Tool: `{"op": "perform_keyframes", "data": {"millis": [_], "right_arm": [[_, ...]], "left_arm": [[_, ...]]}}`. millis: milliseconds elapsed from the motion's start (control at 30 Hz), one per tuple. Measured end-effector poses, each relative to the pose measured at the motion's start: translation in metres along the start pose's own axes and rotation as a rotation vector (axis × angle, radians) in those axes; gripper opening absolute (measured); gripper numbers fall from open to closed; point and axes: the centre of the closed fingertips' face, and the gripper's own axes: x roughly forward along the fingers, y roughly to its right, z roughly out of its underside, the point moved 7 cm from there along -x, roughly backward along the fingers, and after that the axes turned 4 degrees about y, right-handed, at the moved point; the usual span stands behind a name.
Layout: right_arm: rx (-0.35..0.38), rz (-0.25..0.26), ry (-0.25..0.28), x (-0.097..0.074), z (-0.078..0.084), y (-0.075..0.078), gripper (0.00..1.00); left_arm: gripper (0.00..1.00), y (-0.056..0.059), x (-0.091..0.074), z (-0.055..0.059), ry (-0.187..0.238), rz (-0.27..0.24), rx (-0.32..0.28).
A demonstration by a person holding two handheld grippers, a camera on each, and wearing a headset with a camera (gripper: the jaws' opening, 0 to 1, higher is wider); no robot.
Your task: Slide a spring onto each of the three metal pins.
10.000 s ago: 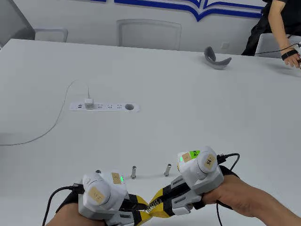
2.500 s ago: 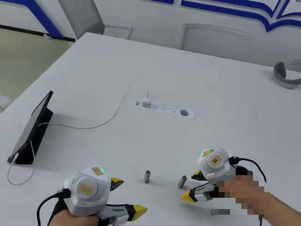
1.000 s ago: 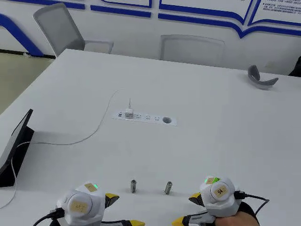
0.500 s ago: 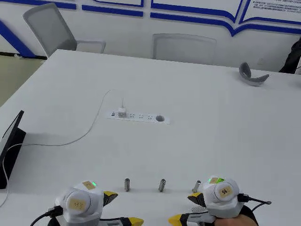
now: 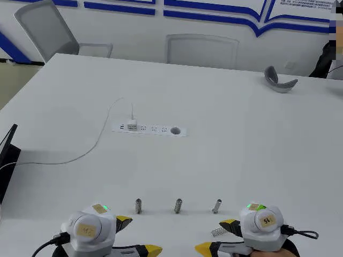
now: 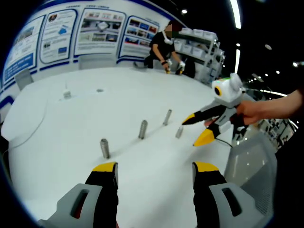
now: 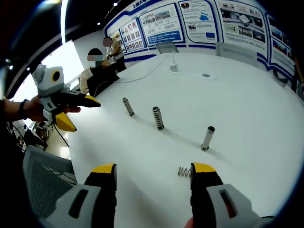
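Three small metal pins stand in a row near the table's front edge. The left pin (image 5: 139, 205) (image 7: 127, 106) and the middle pin (image 5: 178, 205) (image 7: 157, 118) each carry a spring. The right pin (image 5: 217, 205) (image 7: 207, 137) (image 6: 167, 117) is bare. A loose spring (image 5: 218, 231) (image 7: 184, 171) (image 6: 179, 132) lies flat on the table just in front of the bare pin, close beside one jaw of my right gripper (image 5: 216, 235) (image 7: 153, 168), which is open and holds nothing. My left gripper (image 5: 138, 234) (image 6: 155, 167) is open too, in front of the left pin, with nothing in it.
A white power strip (image 5: 150, 129) with a plugged charger and a trailing cable (image 5: 91, 147) sits mid-table. A grey curved object (image 5: 280, 81) lies far right. Chairs (image 5: 201, 51) stand behind the table, a dark tablet (image 5: 5, 155) sits at the left edge, and a person is at the far right.
Ten seconds ago the grippers met over bare pins; now two pins carry springs and the grippers are apart. In the last second mainly the head view shifted.
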Motion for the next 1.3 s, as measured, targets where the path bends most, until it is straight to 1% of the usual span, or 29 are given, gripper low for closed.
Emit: {"op": "perform_keyframes", "data": {"millis": [200, 300, 533, 600, 867, 1100, 1300], "right_arm": [[0.025, 0.028, 0.024, -0.011, 0.003, 0.006, 0.66], [0.03, 0.054, 0.038, -0.017, 0.005, 0.01, 0.68], [0.056, 0.073, 0.073, -0.029, 0.009, 0.015, 0.72], [0.055, 0.079, 0.075, -0.032, 0.01, 0.016, 0.74], [0.053, 0.088, 0.078, -0.042, 0.017, 0.02, 0.78], [0.052, 0.095, 0.086, -0.051, 0.022, 0.023, 0.8], [0.04, 0.102, 0.092, -0.063, 0.025, 0.023, 0.81]], "left_arm": [[0.65, 0.0, 0.003, 0.0, -0.003, 0.001, -0.001], [0.65, 0.001, 0.005, 0.0, -0.005, 0.004, 0.001], [0.65, 0.003, 0.011, -0.002, -0.012, 0.01, 0.007], [0.65, 0.005, 0.013, -0.003, -0.014, 0.01, 0.01], [0.66, 0.01, 0.022, -0.006, -0.025, 0.022, 0.021], [0.67, 0.019, 0.034, -0.006, -0.041, 0.04, 0.04], [0.68, 0.032, 0.048, -0.006, -0.063, 0.074, 0.063]]}}
